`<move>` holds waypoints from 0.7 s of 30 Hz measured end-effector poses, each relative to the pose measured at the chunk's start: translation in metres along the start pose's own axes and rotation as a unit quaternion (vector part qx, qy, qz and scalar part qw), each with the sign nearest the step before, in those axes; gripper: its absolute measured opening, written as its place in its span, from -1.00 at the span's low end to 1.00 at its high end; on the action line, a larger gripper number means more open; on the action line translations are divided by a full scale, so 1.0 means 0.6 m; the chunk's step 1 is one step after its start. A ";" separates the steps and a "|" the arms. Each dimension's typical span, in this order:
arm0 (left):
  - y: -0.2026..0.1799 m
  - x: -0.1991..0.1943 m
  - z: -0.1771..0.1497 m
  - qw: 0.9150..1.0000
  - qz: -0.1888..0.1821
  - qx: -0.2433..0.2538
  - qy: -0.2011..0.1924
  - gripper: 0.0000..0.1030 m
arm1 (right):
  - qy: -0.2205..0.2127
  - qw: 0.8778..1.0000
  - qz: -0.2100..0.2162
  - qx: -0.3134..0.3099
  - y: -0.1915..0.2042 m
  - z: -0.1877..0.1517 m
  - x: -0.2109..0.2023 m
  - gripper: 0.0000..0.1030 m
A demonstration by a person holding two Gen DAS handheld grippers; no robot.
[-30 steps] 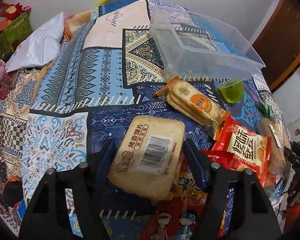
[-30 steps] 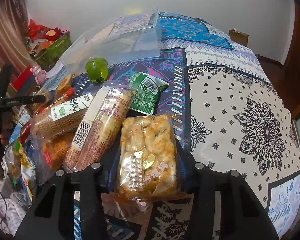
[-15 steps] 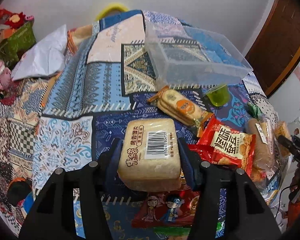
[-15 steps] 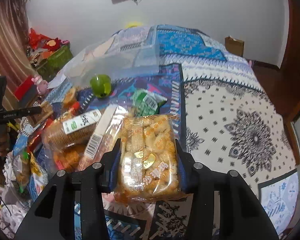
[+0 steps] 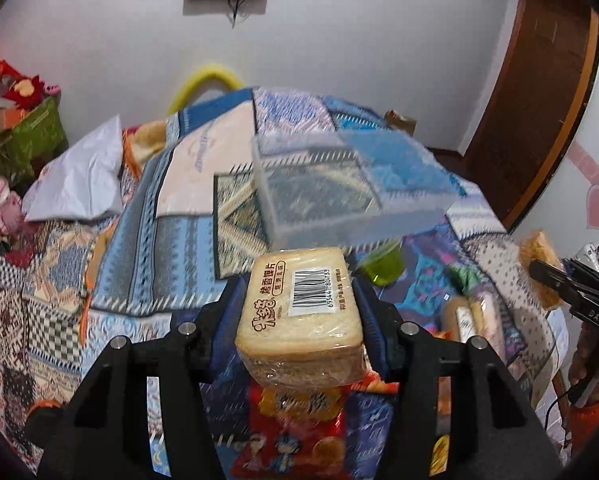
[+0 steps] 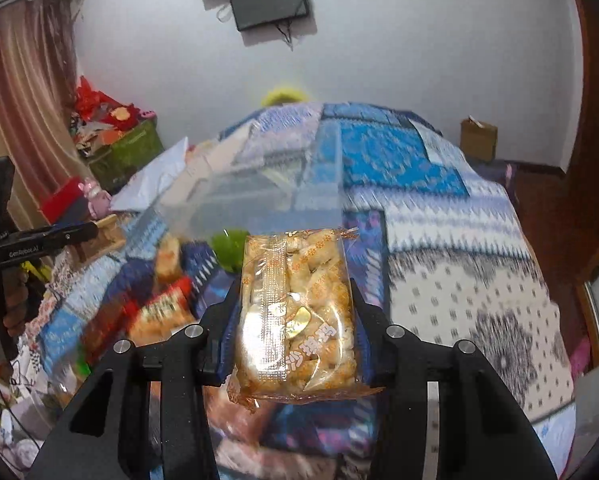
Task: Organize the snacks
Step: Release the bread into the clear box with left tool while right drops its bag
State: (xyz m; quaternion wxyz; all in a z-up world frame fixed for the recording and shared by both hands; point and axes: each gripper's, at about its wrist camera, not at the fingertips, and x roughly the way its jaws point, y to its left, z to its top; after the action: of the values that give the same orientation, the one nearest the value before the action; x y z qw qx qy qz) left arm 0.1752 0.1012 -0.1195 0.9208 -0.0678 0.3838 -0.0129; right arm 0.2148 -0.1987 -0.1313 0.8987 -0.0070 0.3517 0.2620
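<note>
My left gripper (image 5: 299,308) is shut on a pale wrapped bun-slice pack (image 5: 299,316) with a barcode label, held above the bed. My right gripper (image 6: 297,320) is shut on a clear orange-printed pack of golden puffed snack (image 6: 299,316), also lifted. A clear plastic bin (image 5: 339,192) stands on the patterned bedspread beyond both packs; it also shows in the right wrist view (image 6: 259,196). Loose snacks lie below: a red packet (image 5: 299,420), a green jelly cup (image 5: 381,266), biscuit rolls (image 5: 471,316).
The patterned bedspread (image 5: 139,240) covers the bed. A white pillow (image 5: 79,176) lies at the left. A green basket of toys (image 6: 127,152) stands beside the bed. A brown door (image 5: 539,100) is at the right. The other gripper shows at each view's edge.
Both grippers have risen with their packs and tilted up toward the clear bin; the wall and screen now show. The loose snacks have dropped lower in view.
</note>
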 end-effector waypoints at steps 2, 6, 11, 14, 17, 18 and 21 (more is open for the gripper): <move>-0.010 -0.001 0.015 1.000 -0.001 0.005 -0.010 0.05 | -0.009 1.000 0.002 -0.008 0.008 0.015 0.004 -0.17; -0.024 0.009 0.046 1.000 -0.005 0.012 -0.018 -0.67 | -0.026 0.999 0.014 -0.017 0.021 0.057 0.022 -0.17; -0.023 0.049 0.079 0.999 -0.045 -0.001 -0.002 -0.67 | -0.032 0.999 0.024 -0.021 0.031 0.091 0.055 -0.17; -0.014 0.077 0.063 0.999 -0.034 -0.004 0.021 -0.66 | -0.026 0.999 0.030 -0.023 0.035 0.089 0.067 -0.17; 0.006 0.094 0.040 0.999 -0.021 -0.006 0.040 -0.47 | -0.017 0.999 0.039 -0.016 0.030 0.080 0.076 -0.17; 0.014 0.096 0.034 0.999 -0.015 -0.008 0.043 -0.24 | -0.013 0.999 0.038 -0.015 0.027 0.076 0.078 -0.17; 0.053 0.094 0.014 0.999 -0.002 -0.022 0.046 0.02 | -0.004 0.999 0.034 -0.016 0.021 0.070 0.086 -0.17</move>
State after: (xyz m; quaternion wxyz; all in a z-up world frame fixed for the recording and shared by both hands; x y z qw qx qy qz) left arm 0.2198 0.1293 -0.1578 0.9006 -0.0877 0.4257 -0.0092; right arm 0.2666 -0.1556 -0.1302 0.8905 -0.0082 0.3439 0.2980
